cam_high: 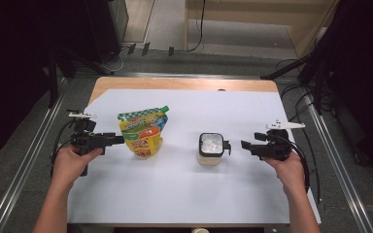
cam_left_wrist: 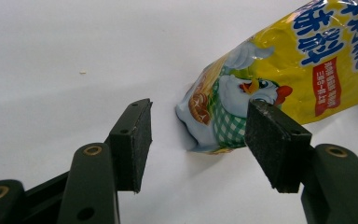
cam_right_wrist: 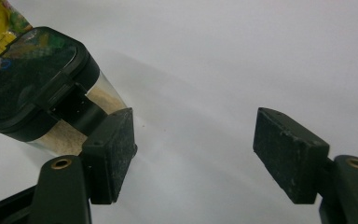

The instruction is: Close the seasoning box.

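Observation:
A yellow and green spouted pouch (cam_high: 143, 133) lies on the white sheet, left of the middle. My left gripper (cam_high: 120, 140) sits just to its left, open and pointing at it. In the left gripper view the pouch's lower corner (cam_left_wrist: 214, 126) lies just ahead of the gap between the two pads, and neither pad presses on it. A clear container with a black latched lid (cam_high: 211, 148), holding pale grains, stands right of the middle. My right gripper (cam_high: 245, 144) is open to its right. In the right gripper view the container (cam_right_wrist: 32, 93) stands beside the left pad, outside the gap (cam_right_wrist: 196, 135).
The white sheet (cam_high: 184, 189) covers most of the wooden table, whose bare far edge (cam_high: 184, 83) shows at the back. Cables (cam_high: 301, 104) trail off the right side. A tiny crumb (cam_left_wrist: 82, 72) lies on the sheet to the left of the pouch.

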